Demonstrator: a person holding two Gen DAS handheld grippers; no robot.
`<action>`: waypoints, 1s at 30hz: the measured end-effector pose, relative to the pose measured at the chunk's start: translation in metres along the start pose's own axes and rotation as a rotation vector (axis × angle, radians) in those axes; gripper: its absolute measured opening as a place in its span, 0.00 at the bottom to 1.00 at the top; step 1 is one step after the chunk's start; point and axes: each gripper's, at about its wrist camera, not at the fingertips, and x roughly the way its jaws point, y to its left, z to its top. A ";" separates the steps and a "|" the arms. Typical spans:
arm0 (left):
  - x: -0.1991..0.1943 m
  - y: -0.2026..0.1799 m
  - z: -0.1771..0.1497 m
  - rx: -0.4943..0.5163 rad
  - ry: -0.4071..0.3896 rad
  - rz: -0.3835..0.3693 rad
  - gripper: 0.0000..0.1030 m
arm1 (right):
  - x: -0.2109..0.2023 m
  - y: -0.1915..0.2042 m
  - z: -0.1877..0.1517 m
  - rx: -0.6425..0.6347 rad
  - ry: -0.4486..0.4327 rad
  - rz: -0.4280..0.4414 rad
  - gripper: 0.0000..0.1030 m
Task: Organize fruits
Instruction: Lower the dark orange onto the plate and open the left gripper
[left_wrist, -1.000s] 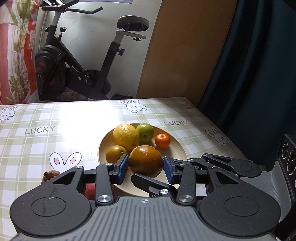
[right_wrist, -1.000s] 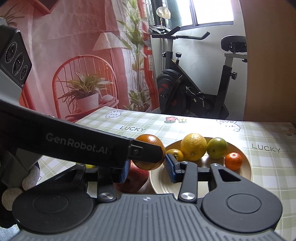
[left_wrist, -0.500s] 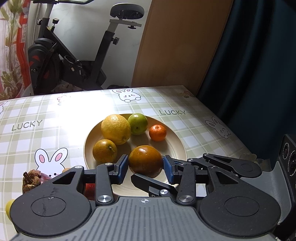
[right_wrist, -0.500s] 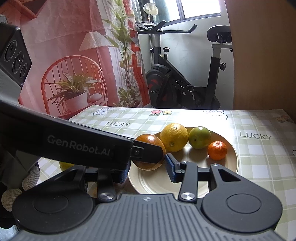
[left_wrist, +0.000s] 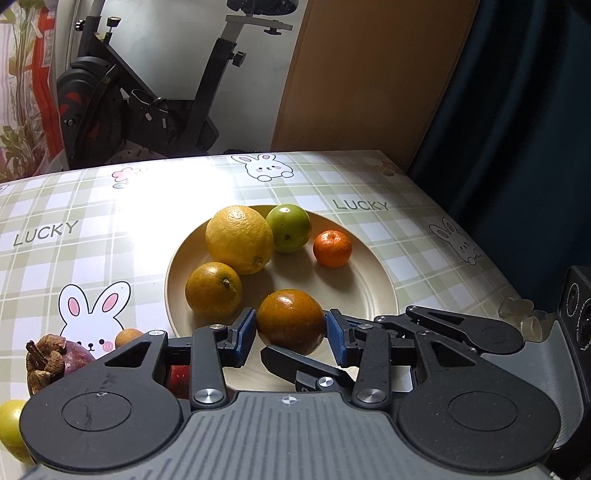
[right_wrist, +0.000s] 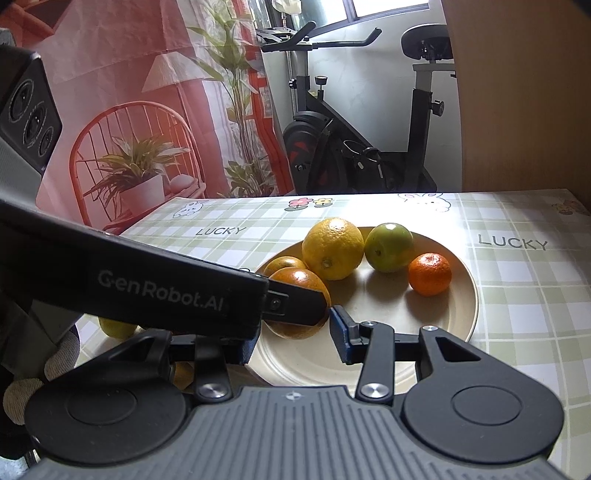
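Dark orange round fruit (left_wrist: 290, 320) sits clamped between the left gripper (left_wrist: 290, 334) pads, over the near rim of the beige ceramic plate (left_wrist: 369, 291); right gripper (right_wrist: 295, 334) jaws narrow, apparently empty, alongside.

Plate (left_wrist: 373, 291) bare at its right and near side; lemon (left_wrist: 239, 239) and lime (left_wrist: 288, 228) crowd the far left.

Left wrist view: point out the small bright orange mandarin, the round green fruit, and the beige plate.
Small bright orange mandarin (left_wrist: 332, 248), left wrist view, centre of peel.
Round green fruit (left_wrist: 288, 228), left wrist view, middle.
Beige plate (left_wrist: 364, 291), left wrist view, bare right inner surface.
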 end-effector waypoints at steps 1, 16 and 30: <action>0.002 0.002 -0.001 -0.008 0.006 0.001 0.43 | 0.002 -0.001 0.000 0.002 0.004 0.002 0.43; 0.016 0.005 -0.004 0.010 0.029 0.038 0.43 | 0.028 -0.004 -0.005 0.016 0.066 0.016 0.43; 0.007 0.012 -0.003 -0.033 0.018 0.015 0.45 | 0.031 0.000 -0.004 0.014 0.075 -0.011 0.44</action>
